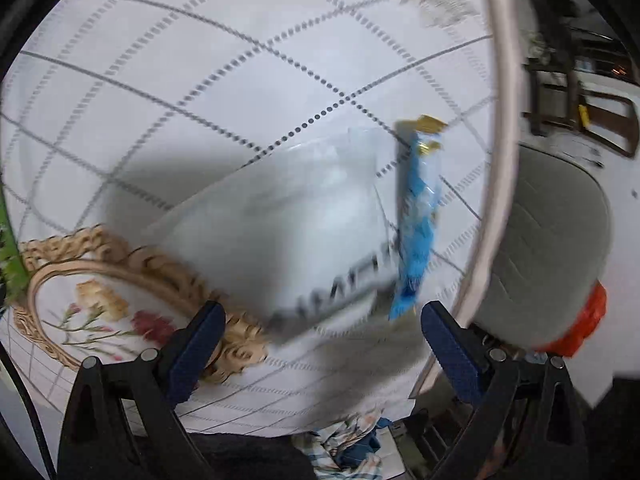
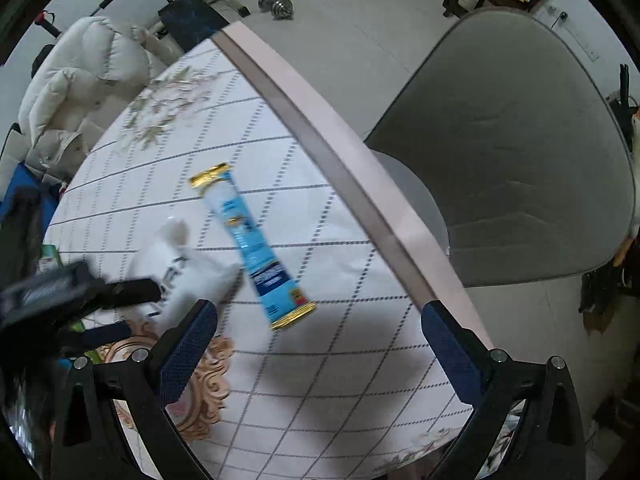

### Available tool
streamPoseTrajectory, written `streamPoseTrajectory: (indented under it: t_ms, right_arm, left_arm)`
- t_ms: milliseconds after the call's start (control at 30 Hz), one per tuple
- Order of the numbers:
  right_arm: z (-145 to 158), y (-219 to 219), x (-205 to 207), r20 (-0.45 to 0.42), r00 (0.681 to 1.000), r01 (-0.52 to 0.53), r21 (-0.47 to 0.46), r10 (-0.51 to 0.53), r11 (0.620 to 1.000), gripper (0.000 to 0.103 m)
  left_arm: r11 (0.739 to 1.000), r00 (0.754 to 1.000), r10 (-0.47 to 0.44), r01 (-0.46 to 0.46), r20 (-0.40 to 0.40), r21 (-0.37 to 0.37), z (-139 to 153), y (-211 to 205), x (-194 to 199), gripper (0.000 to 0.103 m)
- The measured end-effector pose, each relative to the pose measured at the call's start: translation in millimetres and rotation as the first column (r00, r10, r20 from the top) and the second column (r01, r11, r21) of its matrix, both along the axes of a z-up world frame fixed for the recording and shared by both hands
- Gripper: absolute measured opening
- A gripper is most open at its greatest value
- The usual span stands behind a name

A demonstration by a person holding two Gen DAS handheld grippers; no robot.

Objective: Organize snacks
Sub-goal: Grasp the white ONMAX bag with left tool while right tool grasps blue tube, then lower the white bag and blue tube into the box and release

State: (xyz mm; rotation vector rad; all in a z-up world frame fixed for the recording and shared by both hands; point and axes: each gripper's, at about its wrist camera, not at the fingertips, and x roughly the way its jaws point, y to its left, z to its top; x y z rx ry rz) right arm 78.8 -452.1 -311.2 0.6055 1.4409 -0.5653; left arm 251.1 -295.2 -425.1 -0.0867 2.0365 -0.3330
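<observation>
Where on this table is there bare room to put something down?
Bare cloth lies between the blue snack packet and the table edge, also toward the far flower print. It is crowded around the white bag and the gold-framed tray.

Blue-and-gold snack packet [image 2: 256, 248] on white, grey-checked tablecloth [image 2: 320, 380].

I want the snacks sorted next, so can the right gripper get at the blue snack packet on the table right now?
Probably yes. The right gripper is open, and the blue snack packet lies flat on the tablecloth just ahead with nothing between them.
</observation>
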Motion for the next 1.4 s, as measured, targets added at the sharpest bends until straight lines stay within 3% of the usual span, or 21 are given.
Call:
streamPoseTrajectory:
  t_ms: [100, 200, 300, 433, 533, 600, 633, 667, 767, 967, 1033, 1100, 1167, 1267, 1400]
  right_arm:
    - [-17, -13, 1, -0.014, 1.000, -0.007, 0.022, 0.008, 1.000, 0.103]
    - [-33, -9, 12, -0.024, 0.999, -0.032, 0.034, 0.032, 0.999, 0.103]
    - [-49, -1, 31, -0.042, 0.996, -0.081, 0.045, 0.083, 0.996, 0.103]
    - [-79, 12, 62, -0.071, 0.986, -0.145, 0.076, 0.150, 0.987, 0.098]
    - [-107, 24, 80, -0.127, 0.974, -0.172, 0.118, 0.187, 0.978, 0.082]
    - [-121, 32, 87, -0.164, 0.965, -0.184, 0.133, 0.204, 0.974, 0.054]
    - [-125, 37, 88, -0.191, 0.959, -0.191, 0.118, 0.212, 0.974, 0.048]
    - [-122, 44, 90, -0.190, 0.956, -0.212, 0.075, 0.223, 0.974, 0.030]
    - [-116, 64, 90, -0.179, 0.954, -0.227, 0.088, 0.239, 0.970, 0.018]
    - [-69, 140, 83, -0.037, 0.959, -0.266, 0.218, 0.281, 0.939, 0.017]
    - [-44, 180, 84, 0.035, 0.954, -0.295, 0.274, 0.297, 0.916, 0.017]
    - [-20, 218, 89, 0.104, 0.947, -0.322, 0.319, 0.305, 0.891, 0.017]
    - [2, 256, 99, 0.162, 0.936, -0.350, 0.353, 0.312, 0.868, 0.017]
    - [30, 318, 121, 0.240, 0.920, -0.384, 0.395, 0.310, 0.835, 0.017]
    - [32, 370, 156, 0.249, 0.920, -0.381, 0.379, 0.303, 0.844, 0.017]
  left_arm:
    - [0.994, 0.999, -0.027, 0.029, -0.023, 0.108, -28, -11, 1, 0.100]
    - [0.992, 0.999, -0.052, 0.052, -0.004, 0.117, -39, -16, 0, 0.096]
    - [0.994, 0.997, -0.076, 0.073, 0.033, 0.083, -33, -10, 0, 0.082]
    - [0.980, 0.975, -0.162, 0.141, 0.152, 0.144, -14, 7, 4, 0.078]
    - [0.974, 0.963, -0.182, 0.149, 0.196, 0.171, -4, 25, 6, 0.075]
    - [0.976, 0.963, -0.175, 0.142, 0.206, 0.165, 1, 37, 8, 0.071]
    - [0.978, 0.963, -0.170, 0.138, 0.210, 0.158, 5, 45, 9, 0.070]
    - [0.981, 0.962, -0.163, 0.134, 0.218, 0.143, 10, 53, 9, 0.070]
    - [0.989, 0.960, -0.138, 0.119, 0.244, 0.092, 31, 75, 9, 0.069]
    - [0.997, 0.927, -0.066, 0.073, 0.369, -0.005, 125, 166, 15, 0.069]
    - [1.000, 0.914, -0.019, 0.026, 0.404, -0.014, 159, 216, 23, 0.069]
    - [1.000, 0.909, -0.003, 0.001, 0.418, 0.005, 175, 250, 26, 0.069]
    - [0.999, 0.908, 0.010, -0.023, 0.418, 0.027, 182, 288, 40, 0.069]
    - [0.998, 0.923, 0.013, -0.035, 0.384, 0.049, 172, 327, 65, 0.069]
    - [0.997, 0.954, 0.016, -0.036, 0.301, 0.062, 138, 346, 106, 0.069]
